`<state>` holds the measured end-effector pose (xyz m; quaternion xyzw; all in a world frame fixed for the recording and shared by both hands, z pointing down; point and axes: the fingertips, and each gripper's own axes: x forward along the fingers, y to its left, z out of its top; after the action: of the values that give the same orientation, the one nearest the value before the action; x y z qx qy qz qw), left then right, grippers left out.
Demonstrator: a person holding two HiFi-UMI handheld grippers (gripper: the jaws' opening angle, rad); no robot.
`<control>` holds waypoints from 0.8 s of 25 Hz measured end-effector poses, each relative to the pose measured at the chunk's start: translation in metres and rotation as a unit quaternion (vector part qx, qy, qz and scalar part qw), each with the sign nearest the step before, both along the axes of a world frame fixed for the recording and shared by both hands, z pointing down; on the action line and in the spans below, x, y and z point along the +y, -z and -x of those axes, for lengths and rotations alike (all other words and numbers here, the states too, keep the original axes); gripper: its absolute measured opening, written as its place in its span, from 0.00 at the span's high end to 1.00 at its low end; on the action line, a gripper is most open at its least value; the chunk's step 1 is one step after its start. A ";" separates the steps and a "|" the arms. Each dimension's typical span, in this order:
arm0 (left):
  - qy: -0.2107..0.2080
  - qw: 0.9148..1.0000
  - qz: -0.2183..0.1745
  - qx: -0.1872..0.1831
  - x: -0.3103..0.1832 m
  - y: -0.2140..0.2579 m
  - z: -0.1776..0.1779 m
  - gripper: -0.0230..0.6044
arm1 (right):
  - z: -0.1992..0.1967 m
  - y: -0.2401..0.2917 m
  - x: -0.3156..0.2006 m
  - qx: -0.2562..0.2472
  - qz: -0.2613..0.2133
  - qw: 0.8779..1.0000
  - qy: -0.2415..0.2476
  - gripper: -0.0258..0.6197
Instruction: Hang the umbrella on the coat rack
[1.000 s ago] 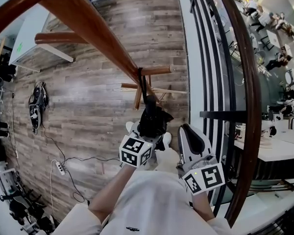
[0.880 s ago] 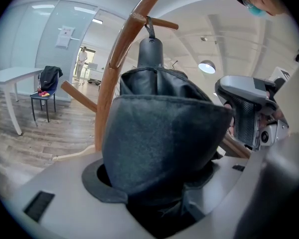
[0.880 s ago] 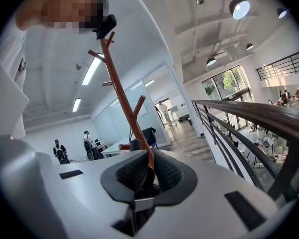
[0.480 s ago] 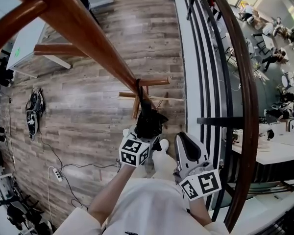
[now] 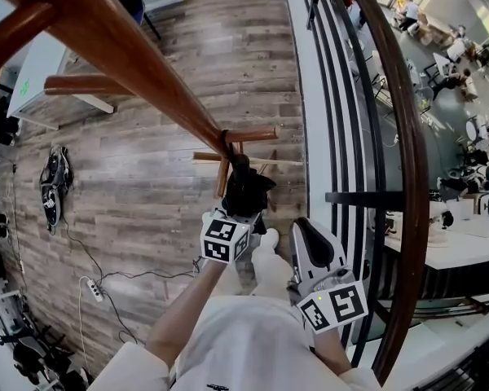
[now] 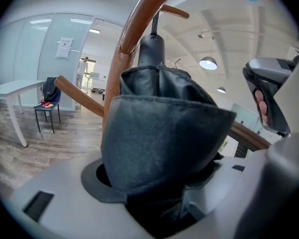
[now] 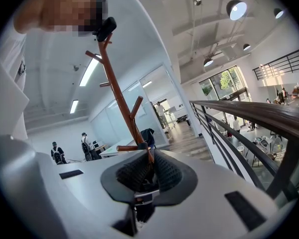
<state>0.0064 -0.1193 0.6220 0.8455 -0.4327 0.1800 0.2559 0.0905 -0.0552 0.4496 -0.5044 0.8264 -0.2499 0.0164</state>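
The wooden coat rack (image 5: 147,63) slants from upper left to the middle of the head view. A folded black umbrella (image 5: 246,192) hangs just below its lower pegs (image 5: 253,134), and its strap (image 5: 228,141) runs up to the peg junction. My left gripper (image 5: 243,210) is shut on the umbrella. In the left gripper view the dark fabric bundle (image 6: 159,143) fills the space between the jaws, with the handle (image 6: 152,46) and strap rising against the rack (image 6: 134,24). My right gripper (image 5: 310,233) stays lower right, apart from the rack. Its pads (image 7: 139,176) meet with nothing between them.
A dark wooden handrail (image 5: 407,137) with black bars runs down the right side, over a drop to a lower floor. A white table (image 5: 57,63), a black bag (image 5: 53,182) and a power strip (image 5: 90,289) stand on the wood floor at left.
My left gripper, with the umbrella in it, has shifted slightly toward the rack's pegs. The right gripper has kept still.
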 end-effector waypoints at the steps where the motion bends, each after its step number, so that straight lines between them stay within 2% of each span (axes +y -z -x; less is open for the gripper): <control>1: 0.003 1.000 -0.002 -0.002 -0.003 -0.001 0.000 0.51 | 0.000 0.001 -0.001 0.000 0.000 1.000 0.000 0.87; 11: 0.020 1.000 0.003 -0.005 -0.025 -0.011 -0.005 0.51 | -0.001 0.001 -0.003 -0.002 0.002 1.000 0.000 0.87; 20: 0.009 1.000 0.012 0.010 -0.031 -0.012 -0.013 0.47 | -0.006 0.004 -0.005 -0.007 -0.001 1.000 -0.006 0.87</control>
<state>0.0199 -0.1503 0.6340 0.8405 -0.4352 0.1744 0.2714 0.0964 -0.0599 0.4457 -0.5077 0.8235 -0.2521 0.0245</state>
